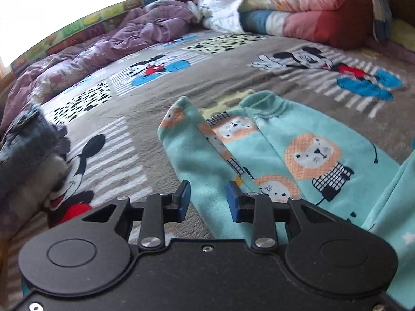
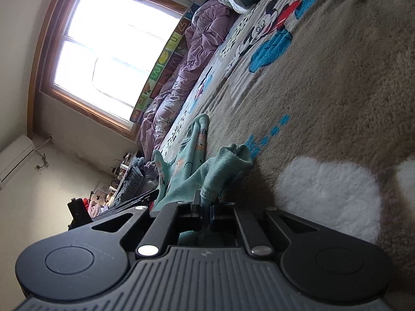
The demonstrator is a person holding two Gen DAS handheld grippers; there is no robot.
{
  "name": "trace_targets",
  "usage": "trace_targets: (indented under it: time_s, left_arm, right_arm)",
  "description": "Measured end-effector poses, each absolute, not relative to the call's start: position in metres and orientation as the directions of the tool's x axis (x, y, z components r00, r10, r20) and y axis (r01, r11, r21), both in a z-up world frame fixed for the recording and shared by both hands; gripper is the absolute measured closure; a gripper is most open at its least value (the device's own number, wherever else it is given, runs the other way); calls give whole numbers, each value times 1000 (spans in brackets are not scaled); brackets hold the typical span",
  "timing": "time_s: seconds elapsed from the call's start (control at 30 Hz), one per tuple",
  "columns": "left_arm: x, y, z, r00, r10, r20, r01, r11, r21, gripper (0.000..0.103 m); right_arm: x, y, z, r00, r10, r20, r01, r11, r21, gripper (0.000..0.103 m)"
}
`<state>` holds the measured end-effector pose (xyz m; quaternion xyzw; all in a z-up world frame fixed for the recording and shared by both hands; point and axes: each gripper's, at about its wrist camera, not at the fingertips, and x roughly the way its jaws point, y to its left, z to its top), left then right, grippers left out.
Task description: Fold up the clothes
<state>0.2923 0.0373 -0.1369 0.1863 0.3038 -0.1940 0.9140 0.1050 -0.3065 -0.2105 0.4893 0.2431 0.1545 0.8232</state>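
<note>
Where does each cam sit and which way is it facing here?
Left wrist: on the left gripper, tilted down over the bed at the mint lion-print garment; own open blue-padded fingers show, nothing between them.
Right wrist: on the right gripper, rolled sideways, low along the cartoon-mouse blanket toward the window; jaws shut on the garment's edge.
Shared: garment, blanket, purple quilt, folded bedding pile.
</note>
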Motion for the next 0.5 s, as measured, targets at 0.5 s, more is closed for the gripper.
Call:
trace_targets:
  time_s: [0.5]
  left_arm:
    - [341, 22, -120, 738, -206, -643, 456, 854, 250, 73]
  right_arm:
    - [103, -304, -211, 824, 505, -258, -26, 488, 873, 96]
